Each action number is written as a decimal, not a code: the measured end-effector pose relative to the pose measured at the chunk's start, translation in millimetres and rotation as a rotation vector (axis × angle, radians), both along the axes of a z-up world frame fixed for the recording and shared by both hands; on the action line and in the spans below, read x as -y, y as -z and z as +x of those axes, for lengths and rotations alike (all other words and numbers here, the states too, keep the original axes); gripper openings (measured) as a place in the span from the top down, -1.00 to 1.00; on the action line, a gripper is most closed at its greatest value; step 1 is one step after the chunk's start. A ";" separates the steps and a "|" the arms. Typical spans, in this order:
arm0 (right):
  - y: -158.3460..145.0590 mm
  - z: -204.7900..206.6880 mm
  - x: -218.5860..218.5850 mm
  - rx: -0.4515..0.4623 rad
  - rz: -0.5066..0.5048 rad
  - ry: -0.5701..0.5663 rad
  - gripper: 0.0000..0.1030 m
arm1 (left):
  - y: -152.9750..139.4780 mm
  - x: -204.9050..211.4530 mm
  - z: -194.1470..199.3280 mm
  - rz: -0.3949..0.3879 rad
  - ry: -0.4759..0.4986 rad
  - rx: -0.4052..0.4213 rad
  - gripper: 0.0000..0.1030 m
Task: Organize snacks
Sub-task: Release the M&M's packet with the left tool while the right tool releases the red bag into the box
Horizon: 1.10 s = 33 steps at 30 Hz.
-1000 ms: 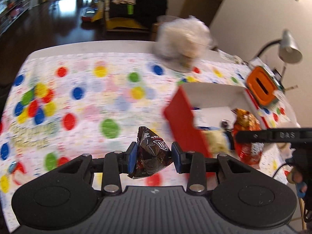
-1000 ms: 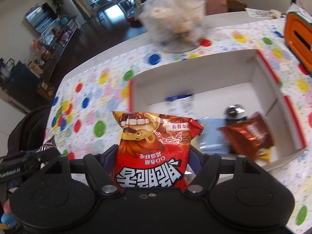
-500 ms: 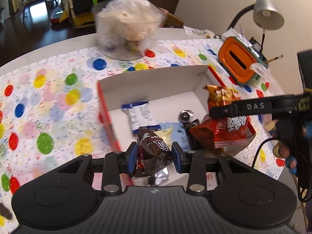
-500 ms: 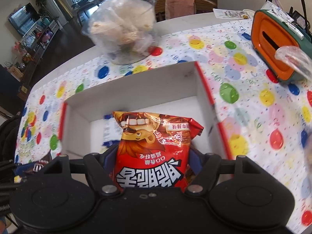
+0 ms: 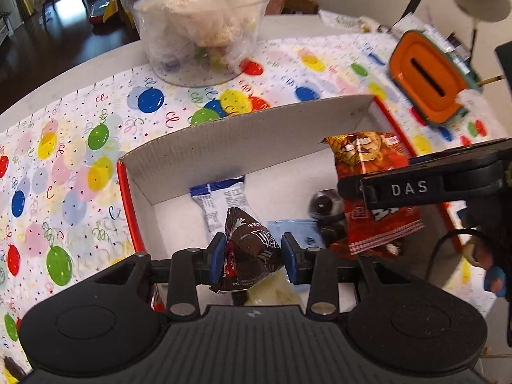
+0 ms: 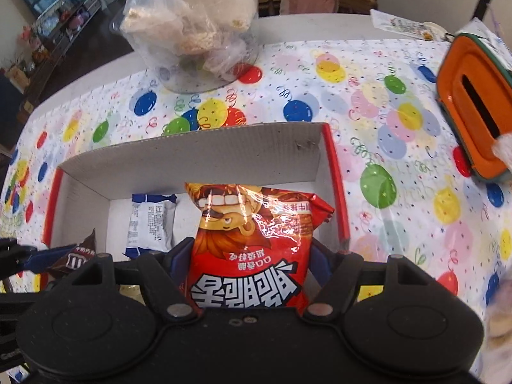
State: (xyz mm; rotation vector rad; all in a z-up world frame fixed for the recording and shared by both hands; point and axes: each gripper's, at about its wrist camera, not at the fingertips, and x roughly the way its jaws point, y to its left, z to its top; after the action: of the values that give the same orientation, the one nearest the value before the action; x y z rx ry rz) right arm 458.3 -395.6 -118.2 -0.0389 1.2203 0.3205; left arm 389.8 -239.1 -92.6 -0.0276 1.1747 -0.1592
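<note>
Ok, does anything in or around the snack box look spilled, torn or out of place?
Nothing stands out. The brown candy bag in the left gripper and the red chip bag in the right gripper look intact, and the box sits upright with no spill.

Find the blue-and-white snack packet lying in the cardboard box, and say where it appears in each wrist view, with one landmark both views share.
Left wrist view: blue-and-white packet sits centre, on the box floor just beyond the brown candy bag.
Right wrist view: the packet sits left of centre, beside the red snack bag.
Shared landmark: clear plastic bowl beyond the box.
</note>
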 end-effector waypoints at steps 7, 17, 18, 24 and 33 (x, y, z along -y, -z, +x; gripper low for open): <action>14.0 8.1 -7.5 -0.035 -0.042 -0.034 -0.41 | 18.8 7.7 19.6 0.055 0.013 -0.070 0.29; 17.3 7.1 -6.0 -0.050 -0.035 -0.036 -0.38 | 30.4 14.1 28.8 0.090 0.025 -0.107 0.26; 16.8 6.7 -5.0 -0.050 -0.032 -0.033 -0.38 | 30.6 13.9 28.8 0.089 0.025 -0.107 0.25; 7.6 -0.5 2.2 -0.041 0.009 -0.021 -0.47 | 26.1 10.2 26.1 0.057 0.014 -0.090 0.02; -15.0 -22.7 12.8 0.000 0.070 -0.019 -0.57 | 4.7 -6.7 8.1 -0.015 -0.021 -0.008 -0.18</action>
State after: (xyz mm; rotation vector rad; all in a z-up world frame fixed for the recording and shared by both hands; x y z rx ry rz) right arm 435.6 -408.5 -103.3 0.0097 1.2082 0.3793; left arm 397.9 -232.3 -97.3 -0.0540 1.1805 -0.1495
